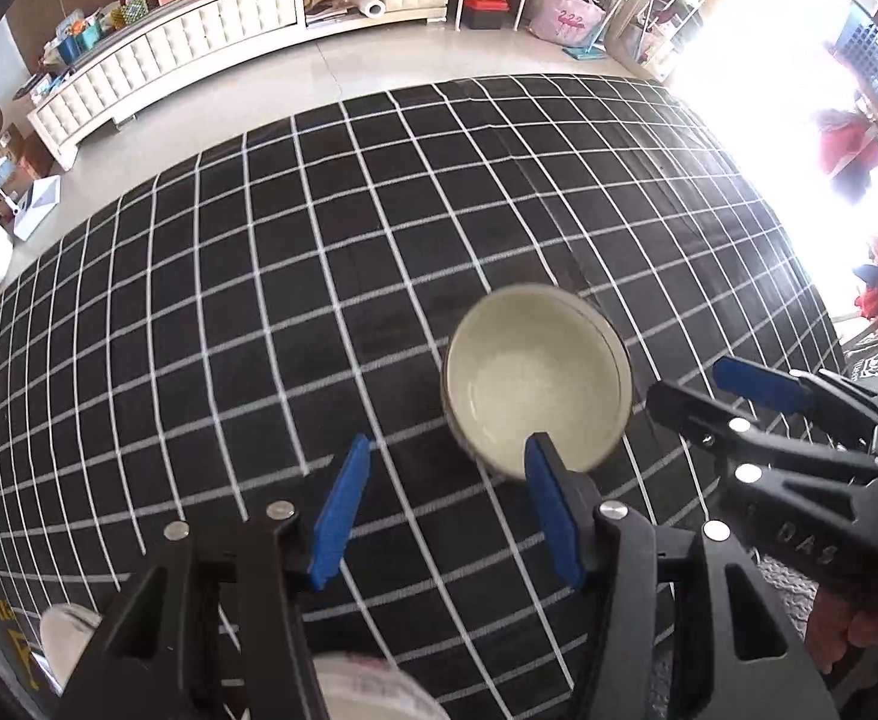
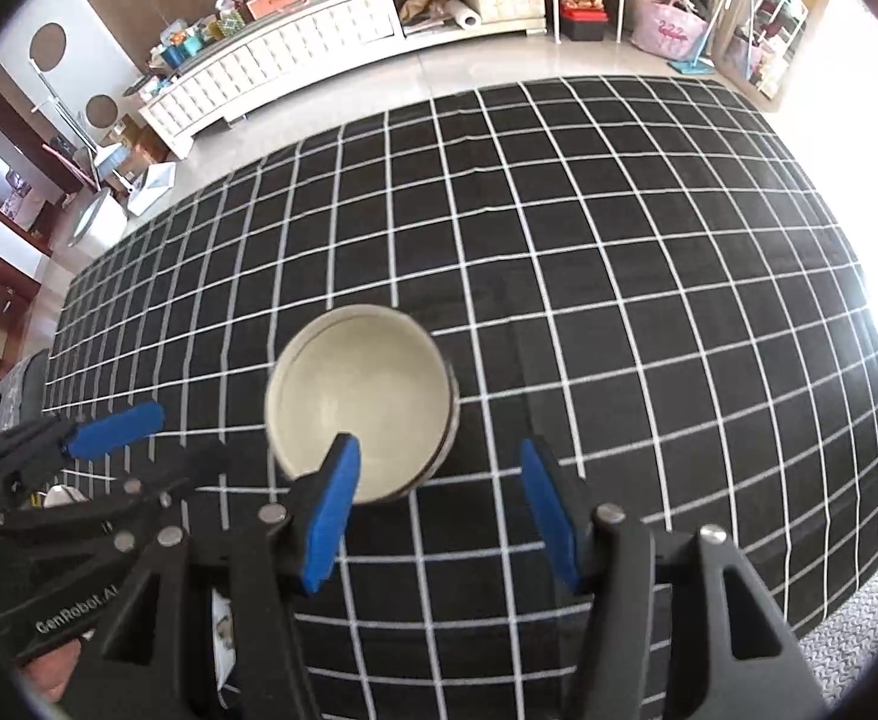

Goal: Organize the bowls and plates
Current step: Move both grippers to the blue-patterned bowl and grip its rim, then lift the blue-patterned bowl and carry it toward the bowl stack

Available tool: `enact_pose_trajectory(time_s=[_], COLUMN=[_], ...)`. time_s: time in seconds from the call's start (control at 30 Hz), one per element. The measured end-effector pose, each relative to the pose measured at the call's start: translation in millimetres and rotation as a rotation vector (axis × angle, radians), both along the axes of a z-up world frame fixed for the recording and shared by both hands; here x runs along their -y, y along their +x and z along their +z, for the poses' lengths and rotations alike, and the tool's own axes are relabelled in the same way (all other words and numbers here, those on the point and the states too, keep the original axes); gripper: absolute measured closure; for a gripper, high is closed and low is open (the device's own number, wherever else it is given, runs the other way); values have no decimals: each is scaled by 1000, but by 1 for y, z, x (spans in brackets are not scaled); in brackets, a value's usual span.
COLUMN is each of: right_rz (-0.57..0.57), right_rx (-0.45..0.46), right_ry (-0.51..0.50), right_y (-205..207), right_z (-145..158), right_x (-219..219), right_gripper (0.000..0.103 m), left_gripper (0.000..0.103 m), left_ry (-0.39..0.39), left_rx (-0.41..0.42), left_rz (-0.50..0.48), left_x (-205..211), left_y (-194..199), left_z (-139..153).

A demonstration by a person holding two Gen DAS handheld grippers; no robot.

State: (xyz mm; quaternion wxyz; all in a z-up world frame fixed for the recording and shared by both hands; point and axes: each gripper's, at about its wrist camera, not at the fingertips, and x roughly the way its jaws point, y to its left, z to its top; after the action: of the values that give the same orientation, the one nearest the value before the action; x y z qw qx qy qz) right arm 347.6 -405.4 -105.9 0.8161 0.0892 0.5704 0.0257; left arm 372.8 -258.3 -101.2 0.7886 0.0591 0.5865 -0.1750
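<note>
A cream bowl (image 1: 535,384) sits mid-bench between the empty, spread left hand-held gripper (image 1: 448,516) and right hand-held gripper (image 2: 439,516), equally near.

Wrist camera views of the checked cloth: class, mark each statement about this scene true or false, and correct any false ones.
1. The round cream ceramic bowl sits upright on the black cloth with white grid lines. True.
2. The bowl holds food. False: it looks empty.
3. The left claw grips the bowl. False: its jaws are apart with nothing between them.
4. The right claw is open. True.
5. Several plates lie on the cloth. False: only the bowl shows.
</note>
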Motion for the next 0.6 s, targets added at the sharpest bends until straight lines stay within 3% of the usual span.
enact_pose_trajectory(time_s=[0.07,0.13,0.37,0.5,0.6], right_rz=[2,5,40,57,82], right_rx=[-4,-11,-31,-26,-17], right_ry=[-1,-1,16,26,-16], right_y=[5,10,21,20,17], right_z=[-6,-13,-30,-33,-31], right_x=[1,2,0,-2,-6], right_gripper=[45,57,76,91,93], left_gripper=[57,66,78,90,92], left_ry=[4,13,42,54,54], left_rx=[-7,-21,-57,-66,-54], left_rz=[-9,-17,-29,-37,-30], left_x=[5,11,22,24,21], left_y=[7,13,26,23,21], left_z=[-7,-17,-49,-64,-66])
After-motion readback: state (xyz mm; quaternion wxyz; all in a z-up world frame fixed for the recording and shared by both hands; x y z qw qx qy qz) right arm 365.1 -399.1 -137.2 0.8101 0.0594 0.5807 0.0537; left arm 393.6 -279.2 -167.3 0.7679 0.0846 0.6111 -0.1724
